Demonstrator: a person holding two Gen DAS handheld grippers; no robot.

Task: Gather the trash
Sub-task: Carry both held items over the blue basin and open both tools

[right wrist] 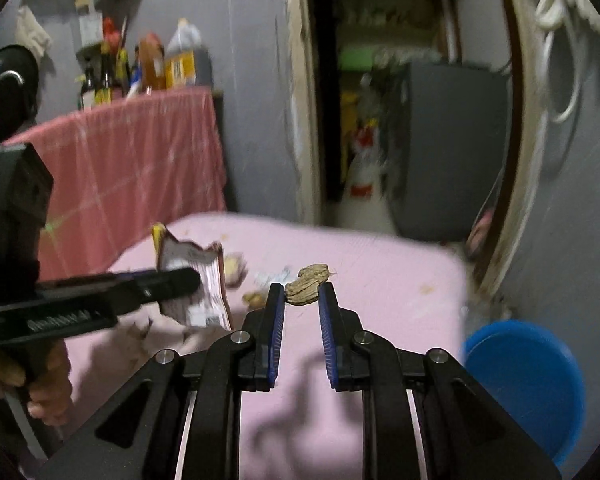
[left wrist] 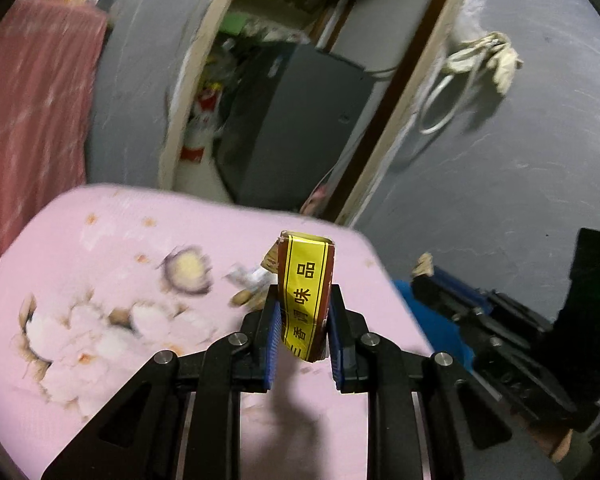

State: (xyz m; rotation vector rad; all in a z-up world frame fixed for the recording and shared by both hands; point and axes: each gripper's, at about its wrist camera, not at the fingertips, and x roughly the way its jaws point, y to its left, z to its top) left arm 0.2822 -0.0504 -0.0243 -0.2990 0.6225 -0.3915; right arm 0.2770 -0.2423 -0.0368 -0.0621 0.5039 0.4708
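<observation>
My left gripper (left wrist: 303, 294) is shut on a yellow and brown seasoning packet (left wrist: 306, 292) and holds it upright above the pink flowered tabletop (left wrist: 112, 264). The same packet (right wrist: 198, 284) shows in the right wrist view, pinched by the left gripper (right wrist: 194, 278). My right gripper (right wrist: 302, 292) is shut on a brown peanut shell (right wrist: 308, 289), gripped at the fingertips above the pink table (right wrist: 400, 288). Small scraps and shells (left wrist: 248, 284) lie on the table beyond the left gripper; they also show in the right wrist view (right wrist: 256, 288).
A blue round bin (right wrist: 526, 384) stands on the floor right of the table. A red-clothed table (right wrist: 132, 168) with bottles stands at the back left. An open doorway (right wrist: 400, 120) with a grey box and a bag lies ahead. Grey walls surround.
</observation>
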